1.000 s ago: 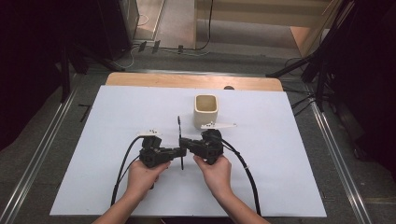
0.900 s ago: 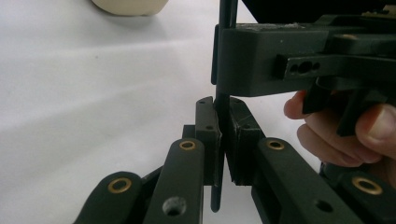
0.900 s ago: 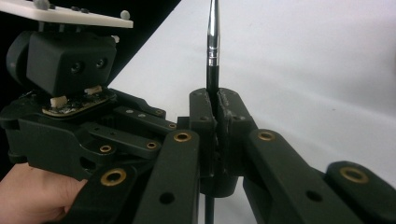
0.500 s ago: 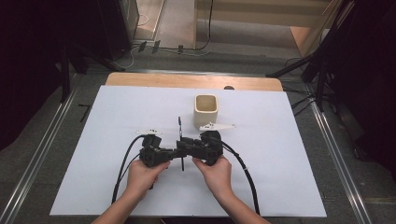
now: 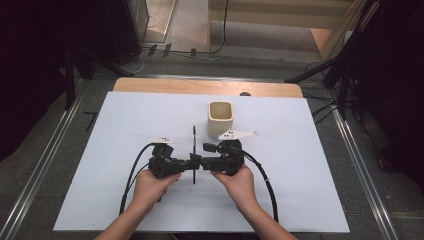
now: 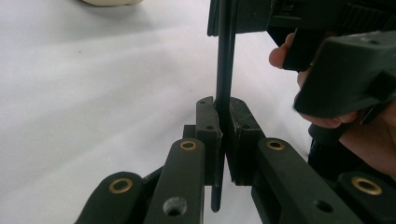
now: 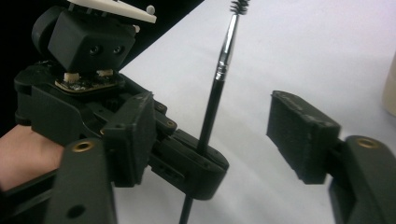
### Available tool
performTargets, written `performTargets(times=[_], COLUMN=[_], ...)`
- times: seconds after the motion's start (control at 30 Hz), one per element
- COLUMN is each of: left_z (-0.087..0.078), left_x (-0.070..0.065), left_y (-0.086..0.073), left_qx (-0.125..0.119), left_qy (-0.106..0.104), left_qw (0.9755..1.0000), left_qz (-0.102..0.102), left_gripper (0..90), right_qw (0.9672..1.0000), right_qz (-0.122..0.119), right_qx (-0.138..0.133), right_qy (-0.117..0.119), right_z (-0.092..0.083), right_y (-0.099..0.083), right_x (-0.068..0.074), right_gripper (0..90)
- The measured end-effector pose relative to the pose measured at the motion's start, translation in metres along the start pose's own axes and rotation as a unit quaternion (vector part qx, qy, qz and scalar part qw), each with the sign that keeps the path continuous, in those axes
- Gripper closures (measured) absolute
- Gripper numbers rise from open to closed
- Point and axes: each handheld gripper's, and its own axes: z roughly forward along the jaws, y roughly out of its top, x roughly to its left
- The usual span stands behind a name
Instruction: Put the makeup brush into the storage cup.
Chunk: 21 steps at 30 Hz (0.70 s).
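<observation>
A thin black brush with a silver ferrule and a small bristle tip lies along the white mat, pointing away from me. My left gripper is shut on its handle; in the left gripper view the two pads squeeze the brush. My right gripper faces the left one from the right. Its jaws have just been opening, and its pads stand wide apart on either side of the brush without touching it. The left gripper clamps the handle low down in the right gripper view.
A cream square cup stands upright on the mat just beyond the grippers. The white mat covers the table, with a wooden edge at the back. Metal rails and dark stands flank the table.
The right gripper's jaws have spread apart and let go of the brush. The left gripper keeps its hold, and both hands stay about where they were.
</observation>
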Motion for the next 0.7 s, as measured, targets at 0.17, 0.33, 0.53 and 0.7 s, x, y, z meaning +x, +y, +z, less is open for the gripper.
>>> performTargets(times=[0.17, 0.33, 0.53, 0.7], left_z=[-0.001, -0.002, -0.005, -0.005], left_x=[0.001, -0.001, -0.001, 0.000], left_y=[0.001, 0.002, 0.003, 0.003], left_qx=[0.007, 0.009, 0.014, 0.012], left_qy=[-0.009, -0.017, -0.040, -0.056], left_qw=[0.9999, 0.9998, 0.9987, 0.9978], left_qz=[0.004, 0.010, 0.027, 0.033], left_gripper=[85.3, 85.3, 85.2, 85.2], right_qw=[0.9999, 0.9995, 0.9968, 0.9948], right_qz=[0.001, -0.002, 0.001, 0.005], right_qx=[-0.002, -0.006, -0.014, -0.012], right_qy=[0.016, 0.030, 0.078, 0.101], right_z=[-0.005, -0.010, -0.013, -0.010], right_y=[0.002, 0.003, 0.004, 0.003], right_x=[-0.004, -0.007, -0.011, -0.012], right_gripper=[26.5, 26.3, 27.0, 29.8])
